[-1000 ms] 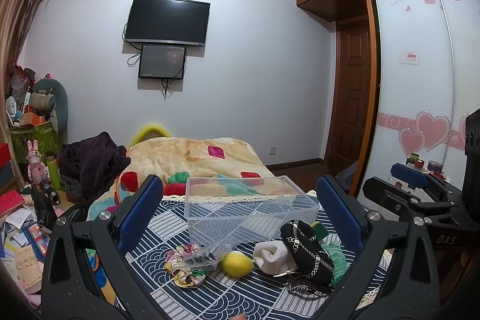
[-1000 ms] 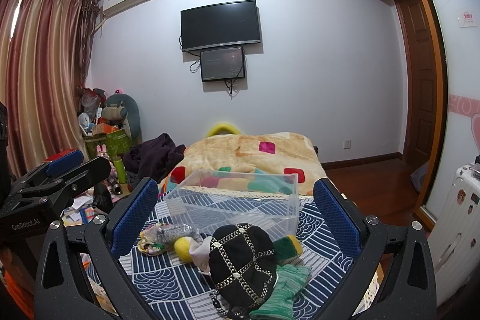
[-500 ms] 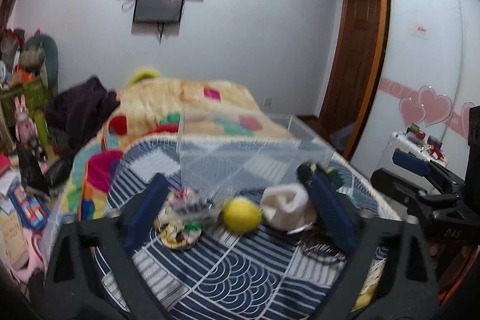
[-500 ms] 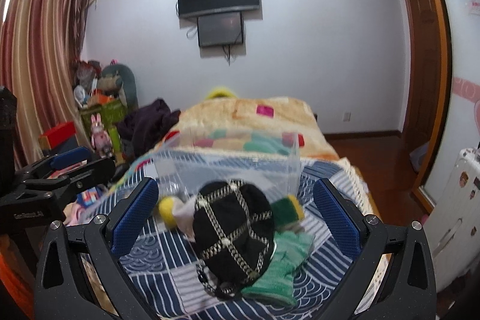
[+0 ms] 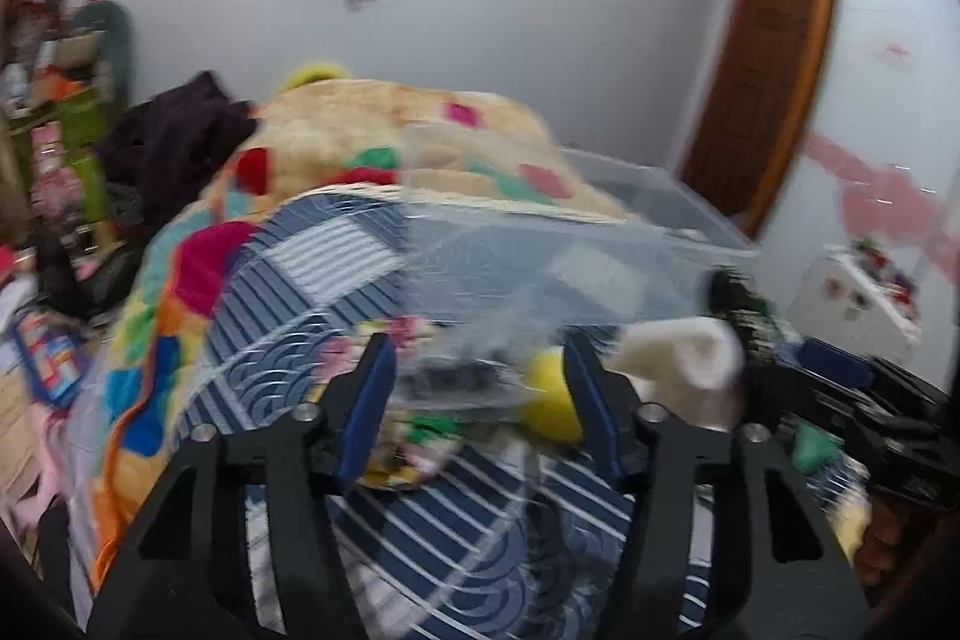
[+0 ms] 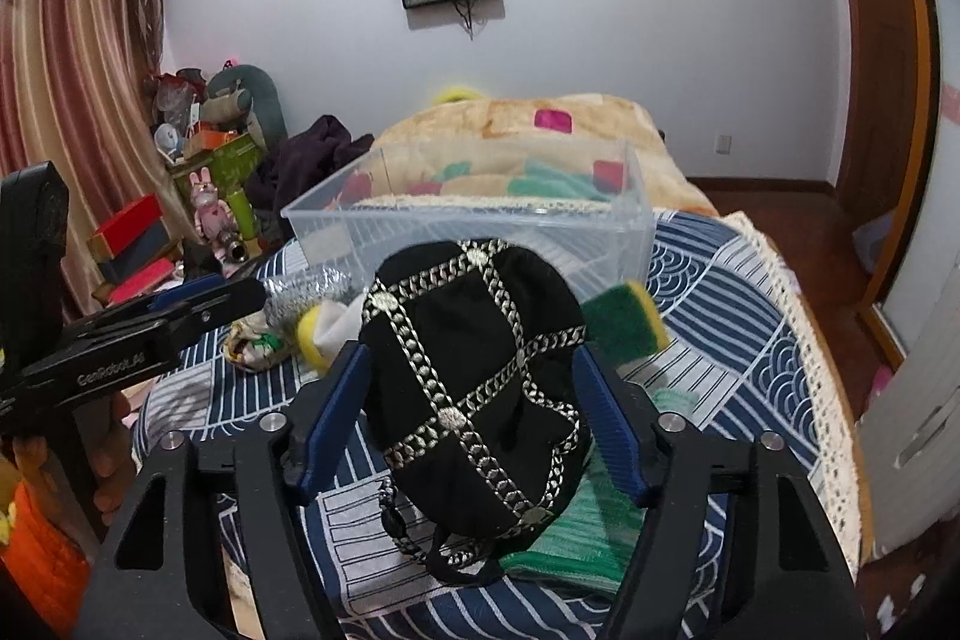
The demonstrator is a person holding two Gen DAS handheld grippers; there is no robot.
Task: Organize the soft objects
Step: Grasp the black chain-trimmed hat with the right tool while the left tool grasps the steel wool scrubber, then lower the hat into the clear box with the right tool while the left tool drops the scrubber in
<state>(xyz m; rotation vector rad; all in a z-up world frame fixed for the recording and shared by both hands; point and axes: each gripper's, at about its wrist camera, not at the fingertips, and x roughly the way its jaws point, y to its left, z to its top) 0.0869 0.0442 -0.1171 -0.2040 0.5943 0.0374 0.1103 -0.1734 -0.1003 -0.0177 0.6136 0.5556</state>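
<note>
A clear plastic bin (image 6: 480, 220) stands on the blue patterned bed cover (image 6: 732, 304). In front of it lie a black bag with silver chains (image 6: 474, 388), a green and yellow sponge (image 6: 624, 322), a green cloth (image 6: 576, 538), a white sock (image 5: 684, 358), a yellow ball (image 5: 549, 400) and a crumpled clear plastic bottle (image 5: 468, 370) on a floral cloth (image 5: 414, 460). My right gripper (image 6: 474, 394) is open, its fingers on either side of the black bag. My left gripper (image 5: 474, 388) is open around the plastic bottle; that view is blurred.
A beige blanket (image 6: 540, 130) with coloured squares covers the far bed. Dark clothes (image 6: 306, 160) and a cluttered pile of toys and boxes (image 6: 204, 160) lie at the left. A wooden door (image 6: 876, 40) and a white case (image 6: 924, 412) are at the right.
Both grippers have moved down and forward to the objects and narrowed. The right one now straddles the black bag, the left one the plastic bottle.
</note>
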